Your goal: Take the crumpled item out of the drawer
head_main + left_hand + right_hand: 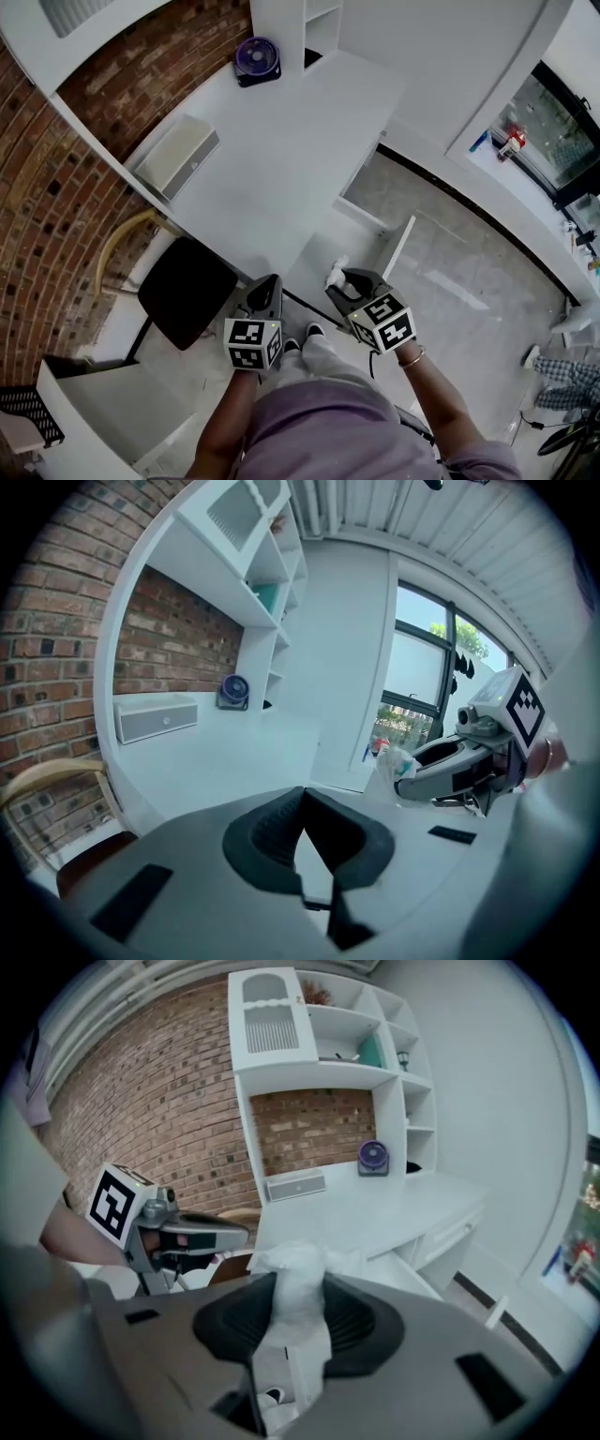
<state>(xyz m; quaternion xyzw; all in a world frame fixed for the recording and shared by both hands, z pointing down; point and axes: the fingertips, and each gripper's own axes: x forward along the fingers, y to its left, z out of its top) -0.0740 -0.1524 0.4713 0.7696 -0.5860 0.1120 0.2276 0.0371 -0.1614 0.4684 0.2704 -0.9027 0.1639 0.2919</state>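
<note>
Two grippers: we hold the left gripper [266,284] and the right gripper [341,278] side by side in the lower middle of the head view, in front of the white desk [281,159].
Left jaws: closed tip to tip, with nothing between them.
Right jaws: clenched on the crumpled item [300,1283], a white wad that could be paper or plastic film and sticks out above the pads.
Item's place: in the air at the right gripper's tip, just below the middle of the head view, clear of the drawer [364,214], which stands open above it, just right of centre.
Done: as we judge it, the main step is made; the wad is out of the drawer and firmly gripped.
Left: little; perhaps we set the wad down and shut the drawer, though the task names neither.
</note>
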